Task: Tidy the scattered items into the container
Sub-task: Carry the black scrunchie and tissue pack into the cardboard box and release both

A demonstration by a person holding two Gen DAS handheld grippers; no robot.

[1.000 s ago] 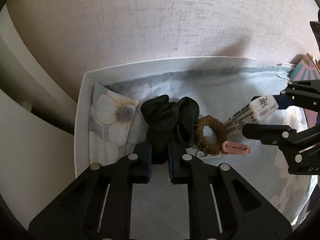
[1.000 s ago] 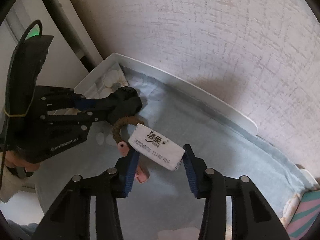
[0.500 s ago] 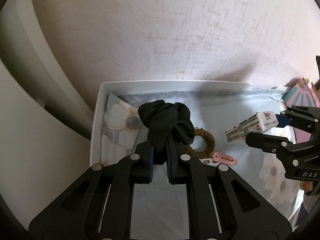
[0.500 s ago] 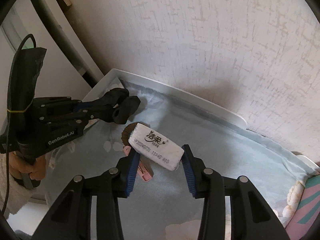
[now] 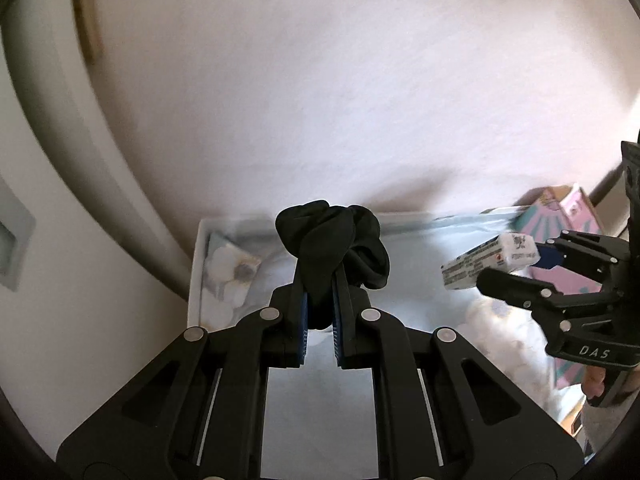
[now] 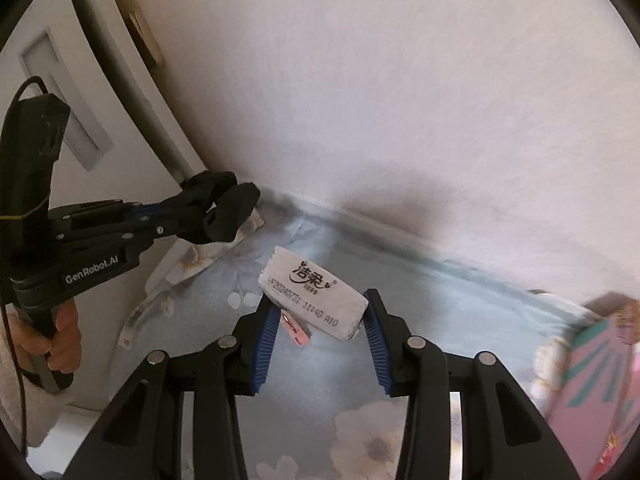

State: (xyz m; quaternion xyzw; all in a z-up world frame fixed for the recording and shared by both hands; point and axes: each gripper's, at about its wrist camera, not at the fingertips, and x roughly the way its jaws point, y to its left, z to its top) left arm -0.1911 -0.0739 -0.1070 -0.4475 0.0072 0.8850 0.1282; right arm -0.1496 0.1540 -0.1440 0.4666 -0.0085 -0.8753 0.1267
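Left gripper [image 5: 319,280] is clamped on a black fabric scrunchie [image 5: 334,240], held up above the pale blue floral cloth [image 6: 320,392]. Right gripper [image 6: 318,320] pinches a white plastic-wrapped tissue pack [image 6: 314,292] w/ black print, over a small pink hair clip [image 6: 296,330] lying on the cloth.

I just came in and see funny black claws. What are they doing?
A person is tidying up with a gripper in each hand. The left gripper is pinching a black scrunchie. The right gripper is holding a white tissue pack. Both things are lifted above the flowery bedsheet. A pink hair clip lies on the sheet. A pink box sits to the right.
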